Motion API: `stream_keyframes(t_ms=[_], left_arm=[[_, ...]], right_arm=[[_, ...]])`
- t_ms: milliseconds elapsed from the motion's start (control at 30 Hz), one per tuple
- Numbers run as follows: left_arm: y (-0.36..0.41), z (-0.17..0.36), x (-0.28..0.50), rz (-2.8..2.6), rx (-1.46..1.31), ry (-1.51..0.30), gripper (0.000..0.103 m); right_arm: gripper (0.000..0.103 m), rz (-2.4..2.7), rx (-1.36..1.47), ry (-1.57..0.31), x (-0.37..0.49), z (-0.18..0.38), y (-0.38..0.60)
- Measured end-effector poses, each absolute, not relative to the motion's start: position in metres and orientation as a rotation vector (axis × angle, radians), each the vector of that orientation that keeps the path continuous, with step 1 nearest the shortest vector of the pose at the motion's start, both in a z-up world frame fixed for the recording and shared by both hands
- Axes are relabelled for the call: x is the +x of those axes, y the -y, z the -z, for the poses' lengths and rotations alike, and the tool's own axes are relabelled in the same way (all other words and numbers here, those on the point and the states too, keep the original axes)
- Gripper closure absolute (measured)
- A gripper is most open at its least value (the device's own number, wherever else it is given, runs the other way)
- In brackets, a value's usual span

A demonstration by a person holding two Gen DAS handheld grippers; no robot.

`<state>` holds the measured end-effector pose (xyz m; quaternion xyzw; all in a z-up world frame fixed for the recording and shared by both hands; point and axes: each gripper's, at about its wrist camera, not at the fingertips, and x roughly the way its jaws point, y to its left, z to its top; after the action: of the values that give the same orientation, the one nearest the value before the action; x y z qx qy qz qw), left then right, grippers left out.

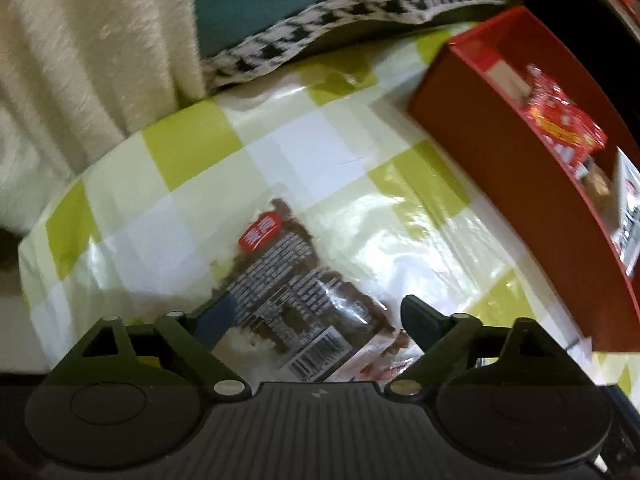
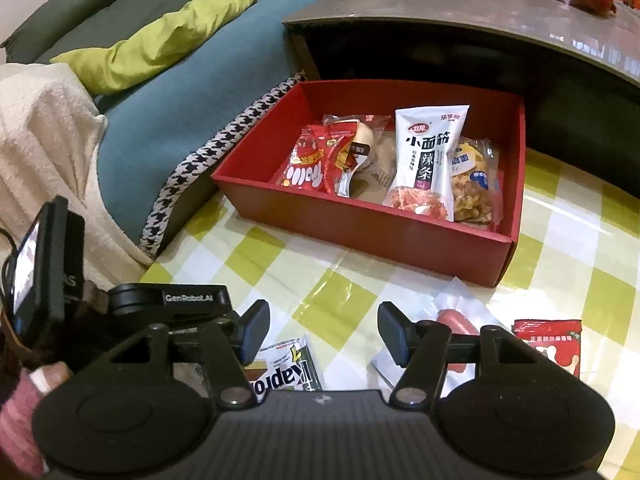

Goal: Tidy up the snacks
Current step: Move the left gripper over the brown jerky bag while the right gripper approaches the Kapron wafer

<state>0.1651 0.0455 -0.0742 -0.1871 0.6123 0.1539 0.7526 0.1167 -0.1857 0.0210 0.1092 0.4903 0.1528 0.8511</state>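
Note:
In the left wrist view a clear packet of brown snack with a red label lies flat on the green-checked tablecloth. My left gripper points down over it, open, with one finger on each side of the packet. The red box stands to the right. In the right wrist view the red box holds several snacks, among them a white spicy-strip packet and a red packet. My right gripper hangs open and empty above the cloth, in front of the box.
Loose on the cloth near the right gripper are a wafer packet, a clear sausage packet and a red packet. A teal sofa with a cream blanket borders the left. A dark table stands behind the box.

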Motion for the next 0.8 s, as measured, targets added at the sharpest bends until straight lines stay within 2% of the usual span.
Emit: stream_keyframes(t_ms=[267, 367, 533, 633, 800], left_arm=[[-0.037, 0.079, 0.168, -0.425, -0.397, -1.338, 0.007], [-0.031, 0.077, 0.164, -0.386, -0.361, -1.348, 0.012], [-0.026, 0.069, 0.146, -0.286, -0.261, -1.377, 0.031], [-0.026, 0.069, 0.131, -0.199, -0.184, -1.407, 0.034], [-0.051, 0.069, 0.116, -0.200, -0.245, -1.421, 0.029]], right_arm=[[0.032, -0.355, 0.241, -1.030, 0.114, -0.024, 0.188], [0.032, -0.343, 0.250, -1.016, 0.112, -0.028, 0.195], [0.032, -0.318, 0.244, -1.013, 0.107, -0.030, 0.202], [0.032, -0.318, 0.229, -1.020, 0.103, -0.028, 0.200], [0.032, -0.321, 0.210, -1.028, 0.100, -0.026, 0.197]])
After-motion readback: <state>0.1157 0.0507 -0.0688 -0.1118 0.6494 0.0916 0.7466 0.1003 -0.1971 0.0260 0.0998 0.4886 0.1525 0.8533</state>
